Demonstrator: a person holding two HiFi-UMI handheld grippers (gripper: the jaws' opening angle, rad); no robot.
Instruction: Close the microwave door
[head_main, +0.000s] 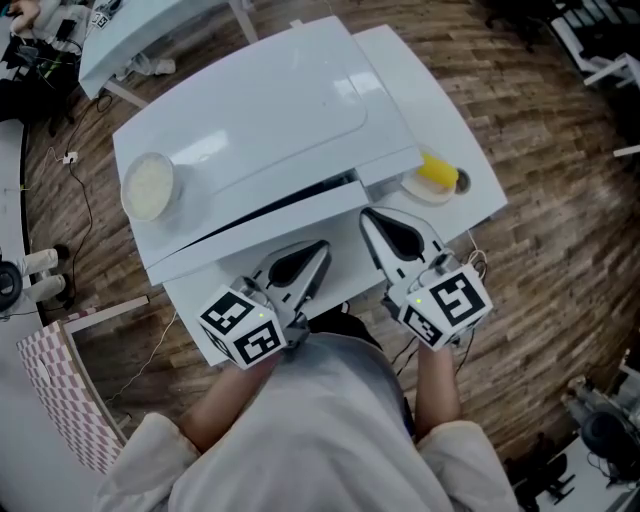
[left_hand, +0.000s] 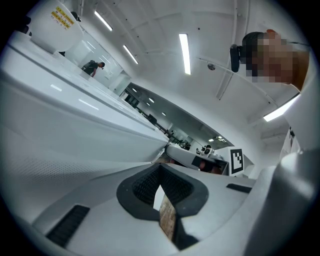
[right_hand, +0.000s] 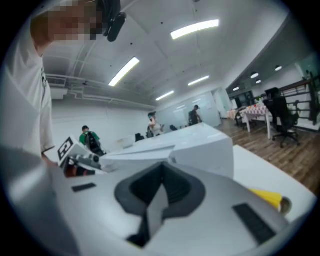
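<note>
The white microwave stands on a white table, seen from above. Its door runs along the front, with a thin dark gap between it and the body that widens toward the right. My left gripper is shut and empty, its tips just in front of the door. My right gripper is also shut and empty, its tips close to the door's right end. In the left gripper view the microwave fills the left side. In the right gripper view the microwave lies just beyond the shut jaws.
A round pale dish rests on the microwave's top at the left. A yellow object lies on a small plate on the table to the right of the microwave. Wooden floor surrounds the table; another table stands farther back.
</note>
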